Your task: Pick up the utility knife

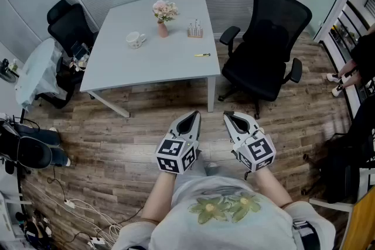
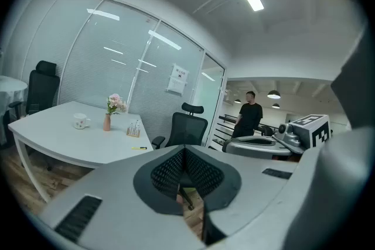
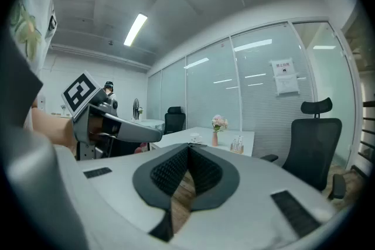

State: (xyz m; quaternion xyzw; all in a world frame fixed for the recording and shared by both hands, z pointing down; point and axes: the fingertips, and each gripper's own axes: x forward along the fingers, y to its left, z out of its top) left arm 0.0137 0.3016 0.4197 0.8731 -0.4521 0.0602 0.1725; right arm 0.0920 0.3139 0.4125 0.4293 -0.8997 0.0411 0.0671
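The utility knife [image 1: 202,55] lies near the table's [image 1: 153,61] front edge, well ahead of both grippers. Left gripper [image 1: 195,115] and right gripper [image 1: 228,116] are pinched closed on nothing and parked by the waist. Guessing the reach hasn't started yet.

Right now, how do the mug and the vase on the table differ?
The mug is white and squat with a handle; the vase is pink, slimmer and has none. The vase holds flowers; the mug holds none. Both stand upright on the table.
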